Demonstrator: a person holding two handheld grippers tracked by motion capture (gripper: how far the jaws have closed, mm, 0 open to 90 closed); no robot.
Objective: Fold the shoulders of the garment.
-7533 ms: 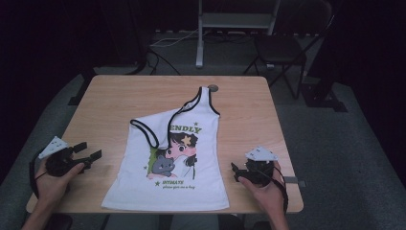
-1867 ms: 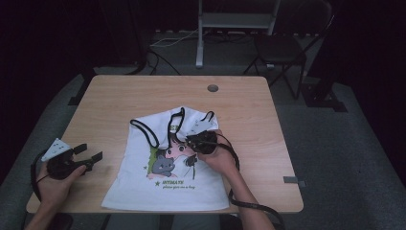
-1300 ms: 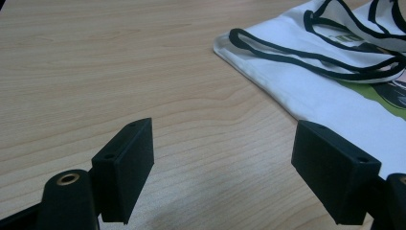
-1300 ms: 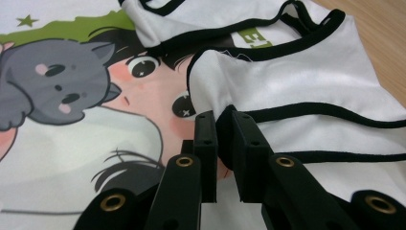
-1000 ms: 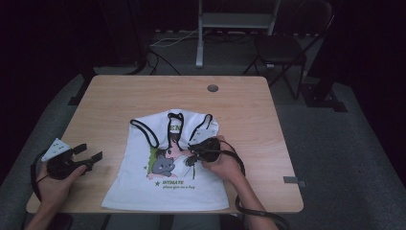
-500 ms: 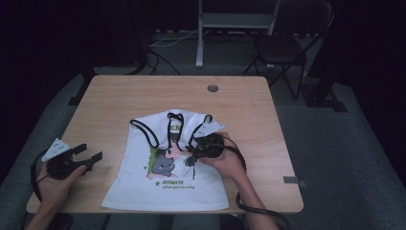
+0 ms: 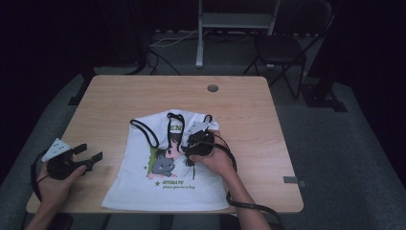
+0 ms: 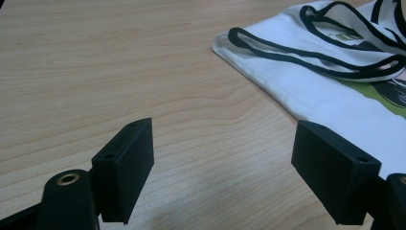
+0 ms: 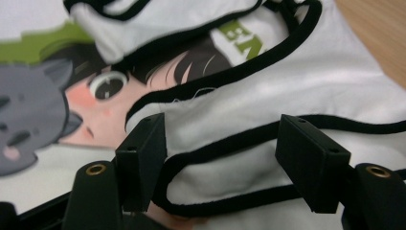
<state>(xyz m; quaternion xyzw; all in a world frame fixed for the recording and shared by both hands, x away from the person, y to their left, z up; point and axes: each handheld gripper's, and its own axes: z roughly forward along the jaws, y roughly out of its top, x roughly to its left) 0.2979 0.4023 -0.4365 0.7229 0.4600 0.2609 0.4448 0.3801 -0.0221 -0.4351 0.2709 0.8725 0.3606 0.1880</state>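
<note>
A white tank top [image 7: 165, 191] with black trim and a cartoon print lies on the wooden table [image 7: 119, 96], its upper part and straps folded down over the print. My right gripper [image 7: 190, 140] rests on that fold. Its jaws have just been opening. In the right gripper view the right gripper [image 9: 225, 160] stands open, and a black-edged strap fold [image 9: 225, 139] lies loose between the pads. My left gripper [image 7: 88, 152] sits on bare wood left of the shirt. It stands open and empty, and the left gripper view shows this same gripper [image 8: 222, 172] facing the shirt's looped straps [image 8: 306, 52].
A small round grey disc [image 7: 212, 88] lies near the table's far edge. A grey tab [image 7: 293, 180] sticks out at the right front edge. A dark chair [image 7: 282, 48] and a metal stand [image 7: 237, 19] are beyond the table. Bare wood surrounds the shirt.
The right gripper drew the shirt's top and straps down over the print, then its jaws opened and let the fabric go. The left gripper stayed where it was.
</note>
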